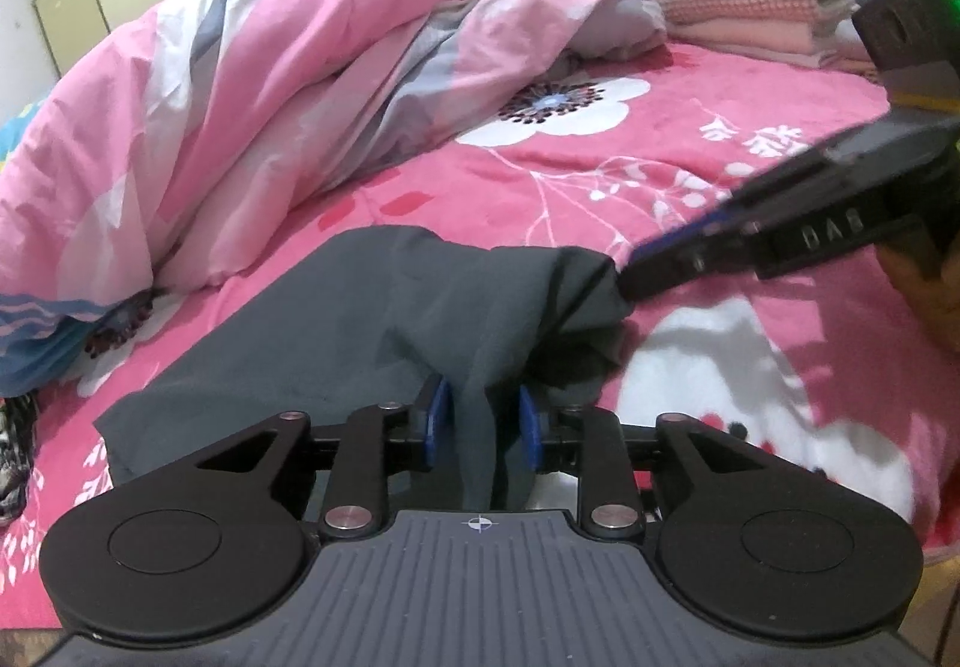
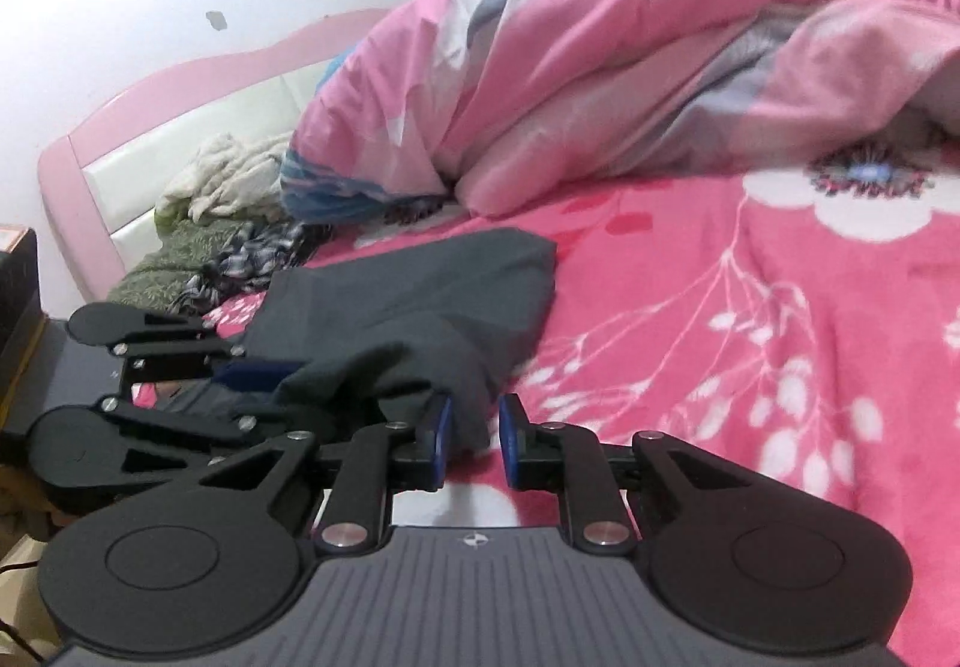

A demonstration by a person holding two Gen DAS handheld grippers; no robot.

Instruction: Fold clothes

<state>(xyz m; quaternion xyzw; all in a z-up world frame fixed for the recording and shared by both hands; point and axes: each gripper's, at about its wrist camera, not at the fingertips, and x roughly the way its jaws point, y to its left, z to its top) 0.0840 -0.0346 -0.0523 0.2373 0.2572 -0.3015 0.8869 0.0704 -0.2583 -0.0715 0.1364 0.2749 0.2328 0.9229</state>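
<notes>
Your left claw [image 1: 483, 430] is clamped on a fold of the dark grey soft-knit garment [image 1: 336, 331], low centre of the left wrist frame. Your right claw [image 2: 474, 442] pinches another corner, its blue pads [image 2: 443, 427] not fully closed around the cloth. Two grips likely let you lift one edge evenly. The garment lies partly doubled and rumpled on the pink floral bed sheet [image 1: 690, 169], near the bunched pink duvet [image 1: 240, 85].
</notes>
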